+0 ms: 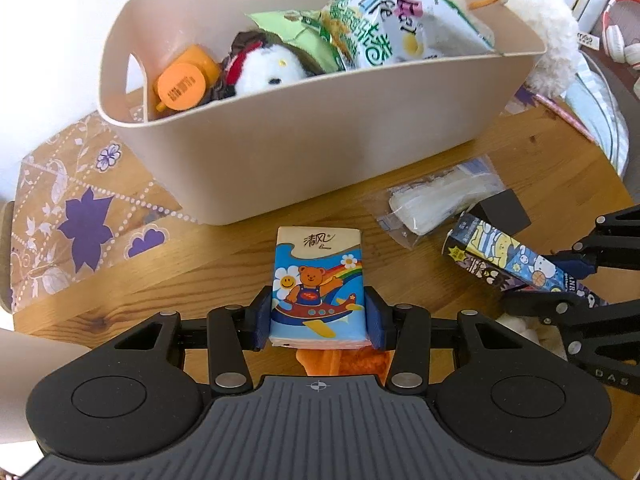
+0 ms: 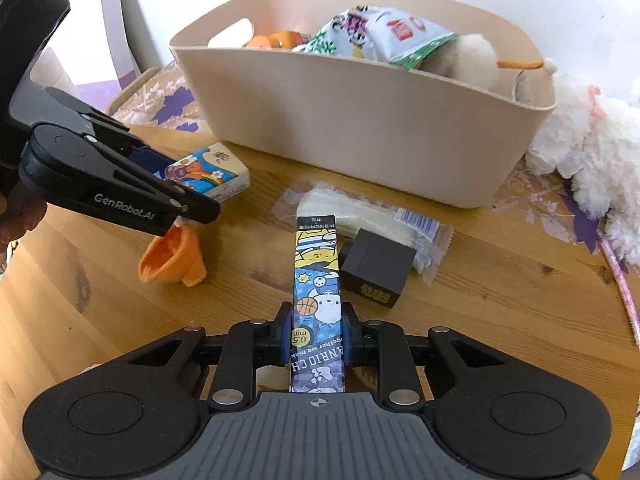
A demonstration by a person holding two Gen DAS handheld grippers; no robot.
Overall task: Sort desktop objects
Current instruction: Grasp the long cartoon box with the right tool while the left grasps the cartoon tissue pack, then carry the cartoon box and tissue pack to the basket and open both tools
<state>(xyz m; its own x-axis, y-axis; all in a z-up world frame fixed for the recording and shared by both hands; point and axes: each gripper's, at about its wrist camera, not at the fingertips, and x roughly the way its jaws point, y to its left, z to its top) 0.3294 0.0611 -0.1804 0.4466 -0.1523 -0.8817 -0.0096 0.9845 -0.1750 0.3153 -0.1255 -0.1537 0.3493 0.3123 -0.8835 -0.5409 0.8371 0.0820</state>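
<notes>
While left gripper (image 1: pixel 319 322) clamps tissue pack (image 1: pixel 316 284), right gripper (image 2: pixel 319 338) pinches pen box (image 2: pixel 318 304).

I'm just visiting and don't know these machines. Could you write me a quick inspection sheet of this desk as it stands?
Surface: wooden table, patterned mat at its left.
Job's things: beige bin holding snack bags, a plush and an orange bottle; tissue pack; cartoon pen box.
Clutter: clear packet, black cube, orange cloth, white plush.
Grippers: left gripper closed on the tissue pack; right gripper closed on the pen box.
Cables: nothing seen.
Surroundings: white wall; headphones far right.
</notes>
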